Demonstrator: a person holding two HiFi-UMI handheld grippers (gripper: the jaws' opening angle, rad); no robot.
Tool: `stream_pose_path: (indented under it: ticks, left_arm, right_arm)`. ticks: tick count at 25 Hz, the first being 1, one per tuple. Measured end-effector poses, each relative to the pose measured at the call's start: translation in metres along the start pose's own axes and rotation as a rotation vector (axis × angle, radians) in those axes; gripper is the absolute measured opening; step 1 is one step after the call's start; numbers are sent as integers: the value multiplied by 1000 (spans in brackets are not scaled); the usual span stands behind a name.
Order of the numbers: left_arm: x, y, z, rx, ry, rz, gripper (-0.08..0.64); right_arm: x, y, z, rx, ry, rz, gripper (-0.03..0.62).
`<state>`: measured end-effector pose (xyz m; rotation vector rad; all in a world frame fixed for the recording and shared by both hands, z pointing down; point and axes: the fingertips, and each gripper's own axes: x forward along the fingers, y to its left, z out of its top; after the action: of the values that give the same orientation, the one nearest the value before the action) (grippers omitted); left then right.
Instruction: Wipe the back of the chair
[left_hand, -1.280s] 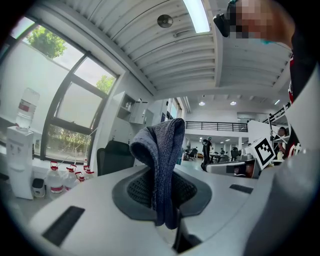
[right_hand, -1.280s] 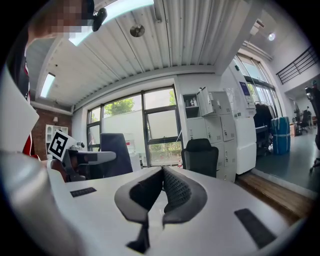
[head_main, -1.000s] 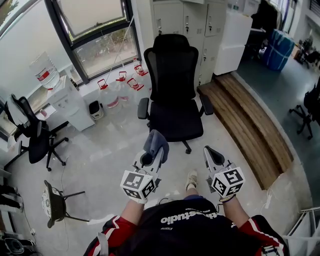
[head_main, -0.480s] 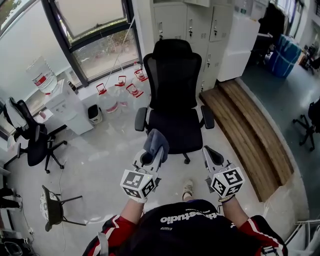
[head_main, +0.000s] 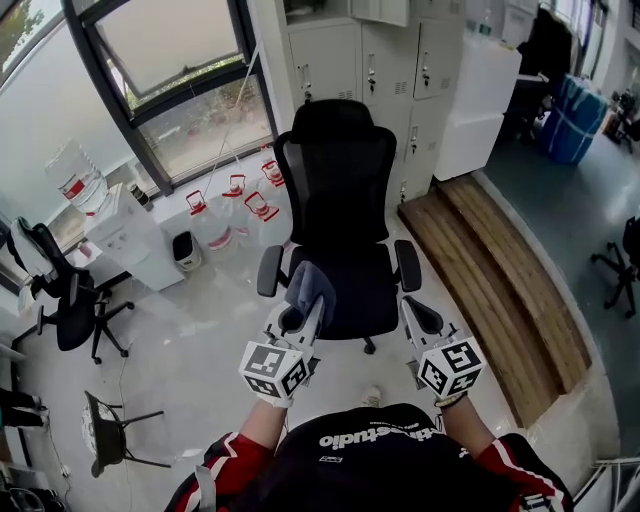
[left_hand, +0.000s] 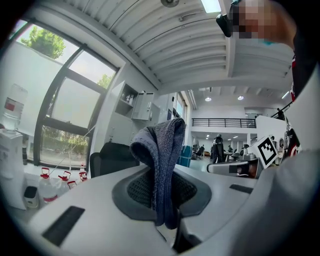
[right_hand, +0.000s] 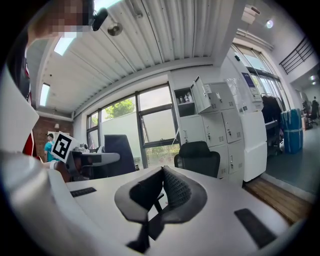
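Left gripper (head_main: 303, 312): you had it pinched tight on a grey cloth (left_hand: 162, 160), and the cloth's top flopped over above the jaws.
Right gripper (head_main: 412, 312): its jaws were pressed together with nothing in them.
Office chair (head_main: 340, 190): black, just beyond both grippers, its back on the far side near the lockers (head_main: 400, 60).

A large dark-framed window (head_main: 170, 60) fills the upper left. Below it, clear water jugs with red handles (head_main: 235, 192) stand on the pale glossy floor (head_main: 190, 340). Beside them are a white water dispenser (head_main: 128, 235) topped by an upturned bottle (head_main: 72, 172) and a small black bin (head_main: 184, 250). Grey lockers (head_main: 400, 60) line the back wall. A low wooden platform (head_main: 500, 270) runs along the right. At the left stand a black office chair (head_main: 65, 300) and a smaller black chair (head_main: 108, 425). Blue containers (head_main: 575, 105) stand far right.
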<state>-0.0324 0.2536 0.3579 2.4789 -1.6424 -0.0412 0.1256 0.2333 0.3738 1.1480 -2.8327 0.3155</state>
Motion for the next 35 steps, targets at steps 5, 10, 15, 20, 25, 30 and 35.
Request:
stream_pose_path:
  ticks: [5,10,15,20,25,30,35]
  left_arm:
    - [58,-10,13,20,9,9,57]
    - [99,-19,21,41,14,23,57]
    - [119,-12,21,47,31,53,57]
    - [132,8,19,41,38,85,57]
    - [153,47,10,14,38,98,57]
    - [187,99,12,-3,33,90,57]
    - [225,166,24,-12,35,80,57]
  right_arm:
    - [13,-59,17,16,-12,8,-3]
    - [23,-107,33,30,-33,11,-3]
    - [38,-129,32,42,-27,34,-3]
    - [63,-139,30,51,-8,54,-3]
    - [97,-144,24,40,18,57,-3]
    - [151,-157,27,25,46,38,-3]
    - [221,-164,49,9,40,22,-3]
